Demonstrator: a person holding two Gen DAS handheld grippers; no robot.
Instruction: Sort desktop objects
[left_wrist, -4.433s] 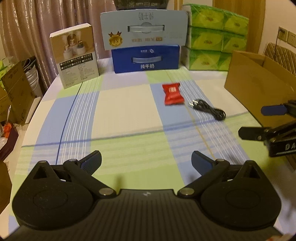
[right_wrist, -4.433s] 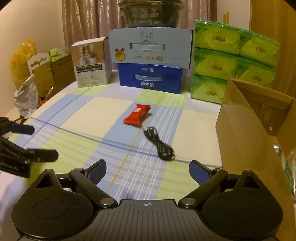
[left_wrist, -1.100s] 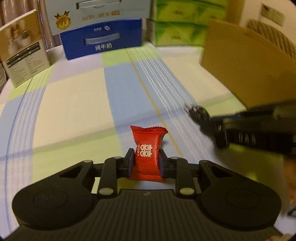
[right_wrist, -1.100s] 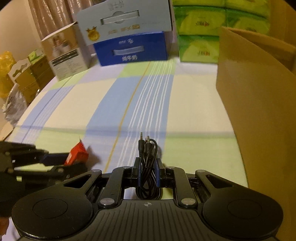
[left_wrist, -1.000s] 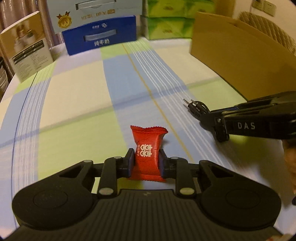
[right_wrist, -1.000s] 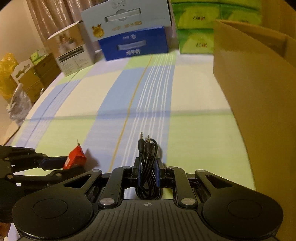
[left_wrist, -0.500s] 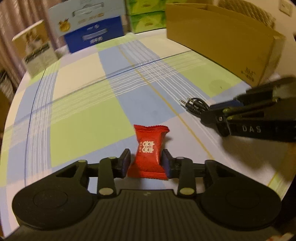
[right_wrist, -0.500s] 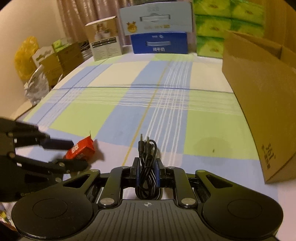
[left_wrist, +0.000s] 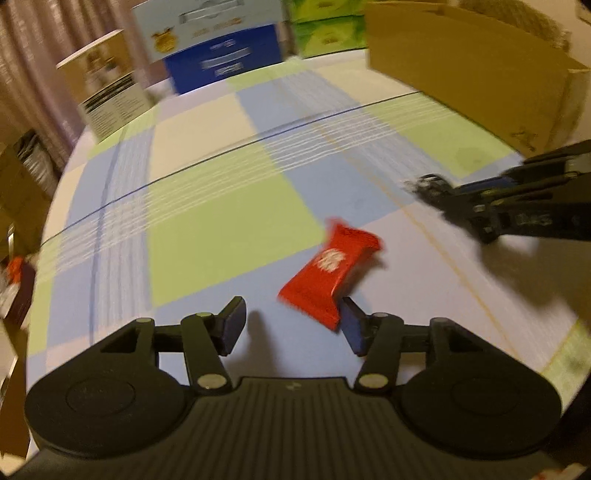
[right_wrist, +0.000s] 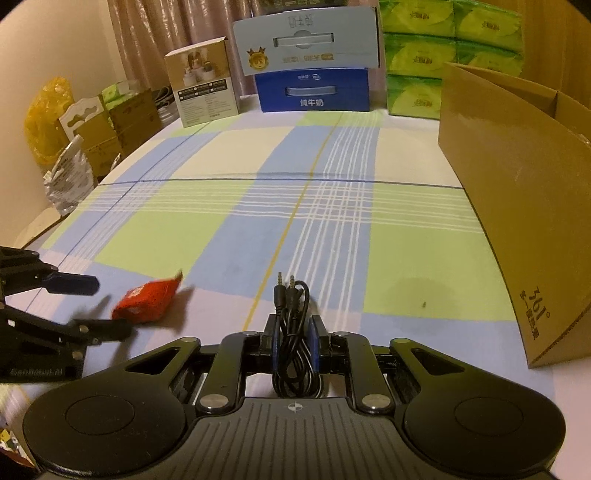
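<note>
Candy (left_wrist: 330, 266) loose, just in front of left claw (left_wrist: 291, 323), well to the left of box (right_wrist: 498, 184). Left claw wide apart, holding nothing. Red pack tilted, near end touching the claw's right pad (left_wrist: 351, 326), far end pointing away and a bit toward box. Long side slanted across the gap, not straight down the middle. Too blurred to tell whether flat on cloth (left_wrist: 221, 221) or a little above it.

Right claw (right_wrist: 293, 332) clamped tight on cable (right_wrist: 291, 295). Two small plugs poking out in front, black loops bunched between the pads. Cable between candy and box, much closer to box than candy.

Box off to the right of both claws. Right claw nearer to it, left claw farther. Tall brown wall facing the claws, top edge higher than the cable. So probably: lift cable up, carry it right, over that wall, then let go. Candy likely a job for left claw, with more way to go. Better to turn the claw first, so as to pinch the pack across its short side.

Box open on top. Only a small bit of the inside showing at the far corner. Cannot tell what lies in it, if anything. Nothing resting on its rim.
</note>
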